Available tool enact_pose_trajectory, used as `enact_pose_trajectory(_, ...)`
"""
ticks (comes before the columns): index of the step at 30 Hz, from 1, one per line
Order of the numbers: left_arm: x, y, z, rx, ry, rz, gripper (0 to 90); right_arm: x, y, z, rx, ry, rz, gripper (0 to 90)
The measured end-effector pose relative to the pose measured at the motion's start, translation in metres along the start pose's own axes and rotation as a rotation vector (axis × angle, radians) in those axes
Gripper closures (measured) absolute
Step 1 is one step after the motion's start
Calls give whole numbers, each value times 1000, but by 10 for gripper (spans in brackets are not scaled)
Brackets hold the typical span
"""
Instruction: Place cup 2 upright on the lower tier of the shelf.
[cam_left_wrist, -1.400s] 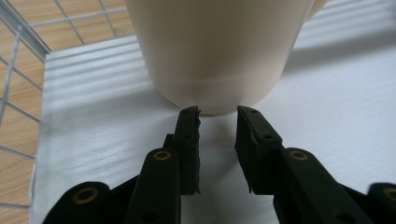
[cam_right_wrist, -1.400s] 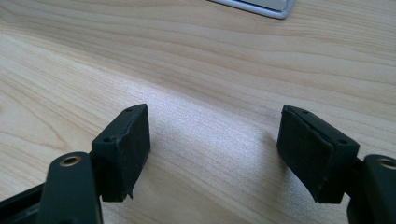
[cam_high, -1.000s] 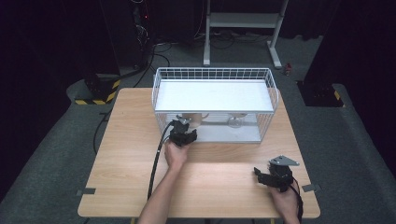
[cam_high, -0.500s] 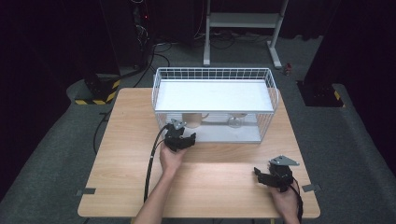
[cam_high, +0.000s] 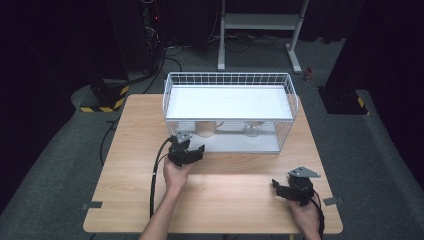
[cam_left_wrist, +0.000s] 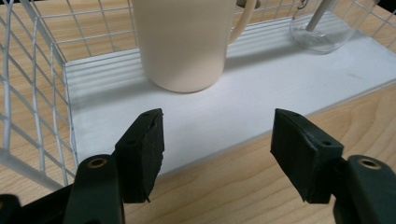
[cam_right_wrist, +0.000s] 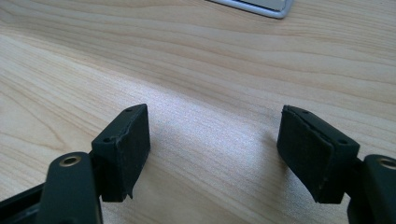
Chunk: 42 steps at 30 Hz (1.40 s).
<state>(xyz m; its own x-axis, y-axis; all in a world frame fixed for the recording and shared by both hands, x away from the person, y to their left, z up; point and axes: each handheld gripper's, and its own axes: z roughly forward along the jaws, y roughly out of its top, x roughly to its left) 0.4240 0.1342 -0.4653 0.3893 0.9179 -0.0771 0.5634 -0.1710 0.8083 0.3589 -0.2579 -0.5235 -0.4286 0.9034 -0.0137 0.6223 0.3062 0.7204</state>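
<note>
Left gripper (cam_left_wrist: 217, 154) has backed off the cream mug (cam_left_wrist: 184, 42), jaws just opened, empty; placement probably done. Right gripper (cam_right_wrist: 215, 154) open, empty.

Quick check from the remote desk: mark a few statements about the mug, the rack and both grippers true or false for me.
1. The cream mug stands upright on the lower shelf of the white wire rack. True.
2. The left gripper grips the mug. False: its fingers are open with nothing between them, short of the mug.
3. A clear glass stands on the same shelf. True.
4. The right gripper holds the glass. False: it is open and empty above the bare wooden table.
5. The rack's top shelf carries a plate. False: it is bare.
</note>
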Motion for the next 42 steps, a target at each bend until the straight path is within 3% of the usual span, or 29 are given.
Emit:
enact_pose_trajectory(7, 0, -6, -13, -12, -25, -1, 322, 0, 0, 0, 0, 0, -1, 253)
enact_pose_trajectory(15, 3, -10, -24, -31, -7, -17, 228, 0, 0, 0, -1, 0, -4, 253)
enact_pose_trajectory(28, 10, -15, -40, -40, -22, -29, 212, 0, 0, 0, 1, 0, 0, 253)
enact_pose_trajectory(42, 19, -27, -56, -39, -52, -69, 167, 0, 0, 0, 0, 0, 0, 252)
